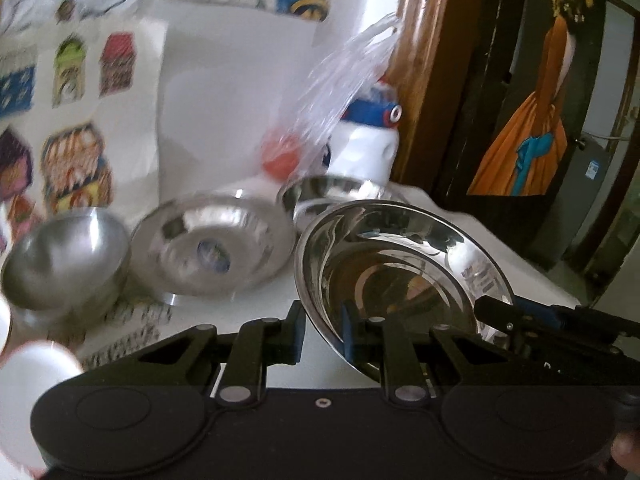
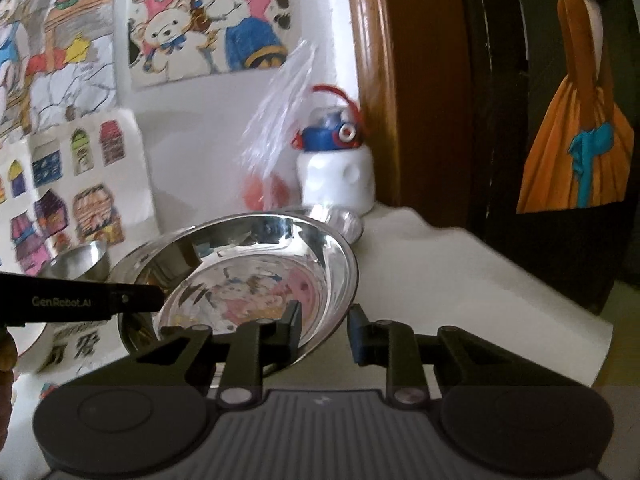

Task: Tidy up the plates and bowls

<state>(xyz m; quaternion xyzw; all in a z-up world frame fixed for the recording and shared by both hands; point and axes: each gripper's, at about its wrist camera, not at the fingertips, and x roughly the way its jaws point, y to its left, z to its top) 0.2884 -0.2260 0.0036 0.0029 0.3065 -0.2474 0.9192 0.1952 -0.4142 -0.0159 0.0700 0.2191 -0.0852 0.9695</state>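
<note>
So the table (image 2: pixel 460 280) is covered in white cloth and shoved against a white wall (image 1: pixel 224 92) plastered with coloured cartoon drawings (image 2: pixel 200 20), with a brown wooden door frame (image 2: pixel 376 92) off to the right of the wall and a dark panel with a painted orange dress (image 2: pixel 580 128) past that. At the back of the table, by the frame, there's a white bottle (image 2: pixel 336 176) with a blue and red cap, plus a clear plastic bag (image 1: pixel 344 92) with something red in it just left of the bottle. The steel plate (image 1: pixel 400 264) is tilted up off the cloth, in front of the bottle. The left gripper (image 1: pixel 324 332) has its fingers parted a fair bit, with the plate's near rim sitting between them, but I honestly can't tell if they're actually pinching it. The right gripper (image 2: pixel 325 328) is also parted, one finger over the plate's edge and the other outside it, nothing clearly clamped. Left of the plate there's another steel plate (image 1: pixel 212 248) leaning on a steel bowl (image 1: pixel 64 260), and a second bowl (image 1: pixel 332 196) sits behind the plate, just in front of the bottle. All a bit blurry.
</note>
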